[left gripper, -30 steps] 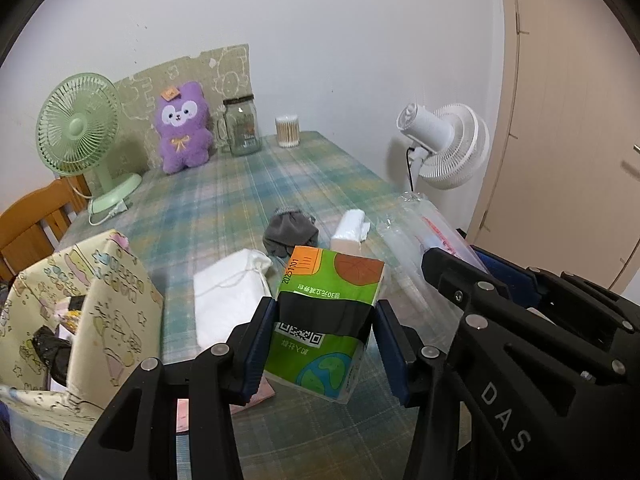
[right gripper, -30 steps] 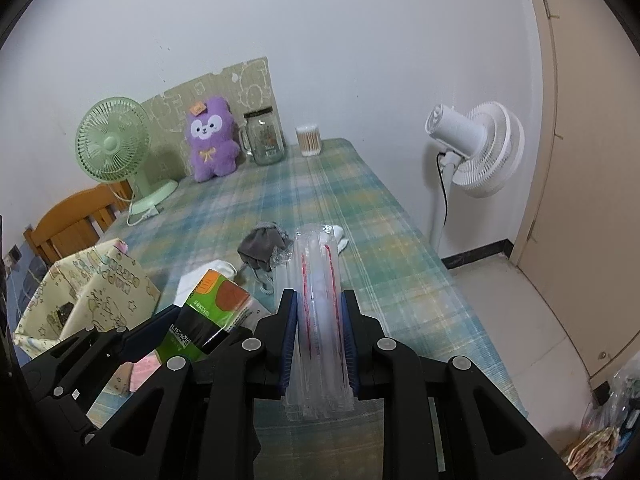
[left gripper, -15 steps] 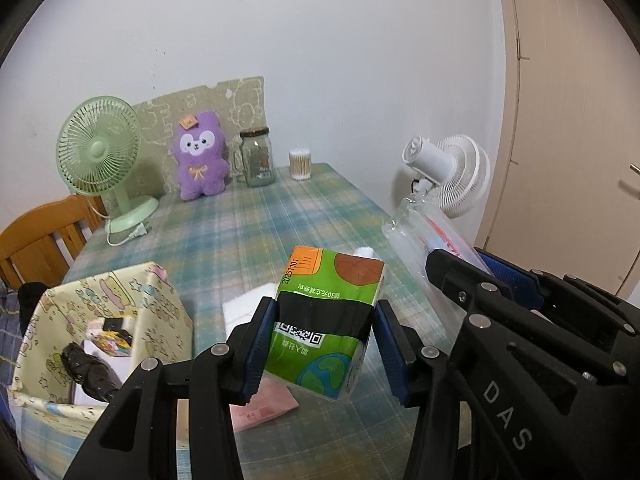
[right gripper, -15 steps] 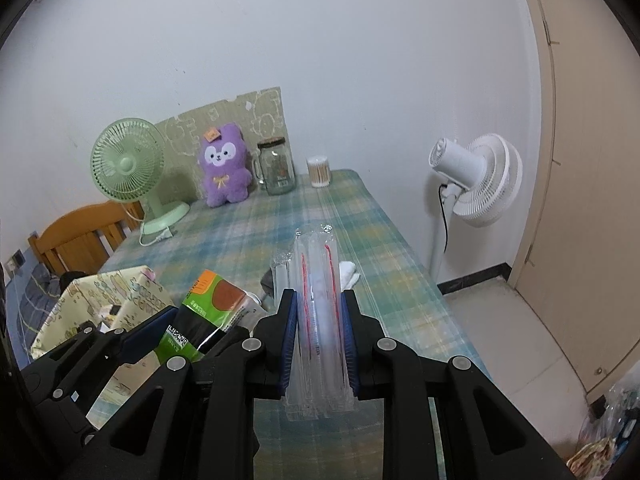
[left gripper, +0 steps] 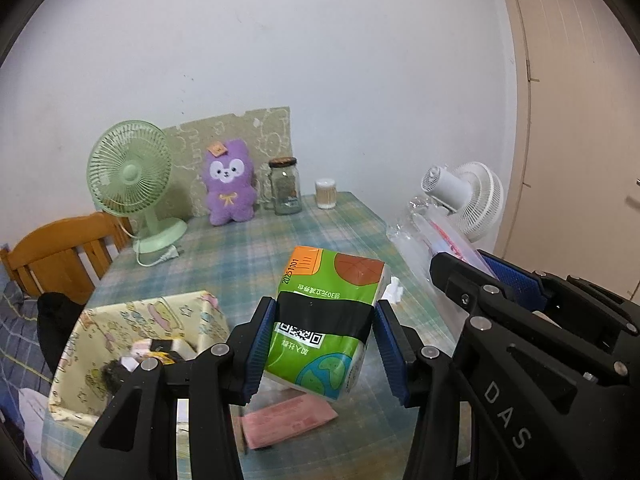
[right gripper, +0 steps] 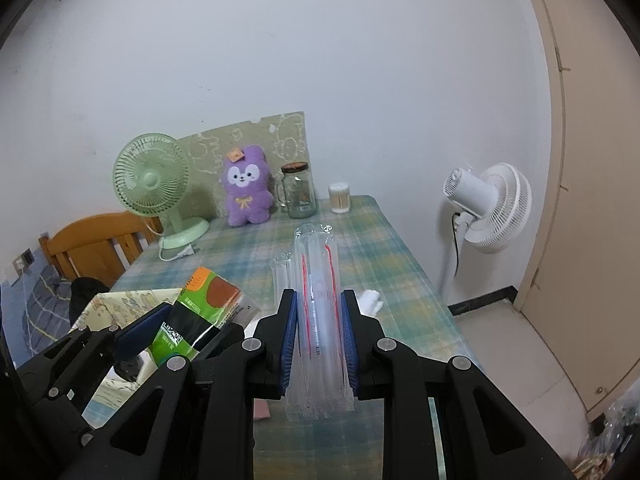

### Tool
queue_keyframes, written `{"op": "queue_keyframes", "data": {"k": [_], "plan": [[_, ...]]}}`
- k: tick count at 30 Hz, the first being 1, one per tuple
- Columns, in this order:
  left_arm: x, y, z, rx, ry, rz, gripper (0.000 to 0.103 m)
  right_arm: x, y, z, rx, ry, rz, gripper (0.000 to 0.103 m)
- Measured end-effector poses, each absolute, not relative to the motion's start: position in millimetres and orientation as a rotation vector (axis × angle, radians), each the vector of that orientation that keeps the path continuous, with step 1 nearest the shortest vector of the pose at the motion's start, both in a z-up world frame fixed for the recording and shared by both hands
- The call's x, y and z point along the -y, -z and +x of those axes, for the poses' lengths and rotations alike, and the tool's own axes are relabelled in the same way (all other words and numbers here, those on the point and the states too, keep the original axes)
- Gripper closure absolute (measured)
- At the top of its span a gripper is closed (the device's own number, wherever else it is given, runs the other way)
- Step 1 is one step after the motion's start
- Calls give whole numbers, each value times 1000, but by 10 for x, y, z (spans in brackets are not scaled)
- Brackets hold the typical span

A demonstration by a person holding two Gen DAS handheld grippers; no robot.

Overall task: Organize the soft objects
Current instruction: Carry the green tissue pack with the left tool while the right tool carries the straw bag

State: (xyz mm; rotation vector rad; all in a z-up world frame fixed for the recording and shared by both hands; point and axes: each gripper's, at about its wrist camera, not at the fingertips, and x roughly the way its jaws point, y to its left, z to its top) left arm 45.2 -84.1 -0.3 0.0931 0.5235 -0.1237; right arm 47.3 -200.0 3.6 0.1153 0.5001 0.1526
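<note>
Two items in transit: left claw [left gripper: 320, 344] clamps tissue pack [left gripper: 326, 320], right claw [right gripper: 318, 336] pinches clear sleeve [right gripper: 318, 304]; patterned bin [left gripper: 120, 344] already part-filled, pink pack [left gripper: 290, 426] remains on table [left gripper: 248, 248].

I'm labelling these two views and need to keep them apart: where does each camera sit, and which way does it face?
Left wrist view: sits on the left gripper, looking along its fingers down the checked table toward the far wall; its fingers clamp a green tissue pack, and the right gripper's black frame shows at right.
Right wrist view: sits on the right gripper, facing the same way; its fingers clamp a clear plastic packet, with the left gripper at lower left.
Shared: purple plush, green fan, glass jar, white fan.
</note>
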Motion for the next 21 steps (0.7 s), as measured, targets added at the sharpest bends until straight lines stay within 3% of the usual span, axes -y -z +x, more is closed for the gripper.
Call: {"op": "queue_keyframes", "data": {"k": [21], "plan": [[230, -75, 436, -500, 55, 72, 52, 1370, -118, 516, -489, -233, 86, 79]]}}
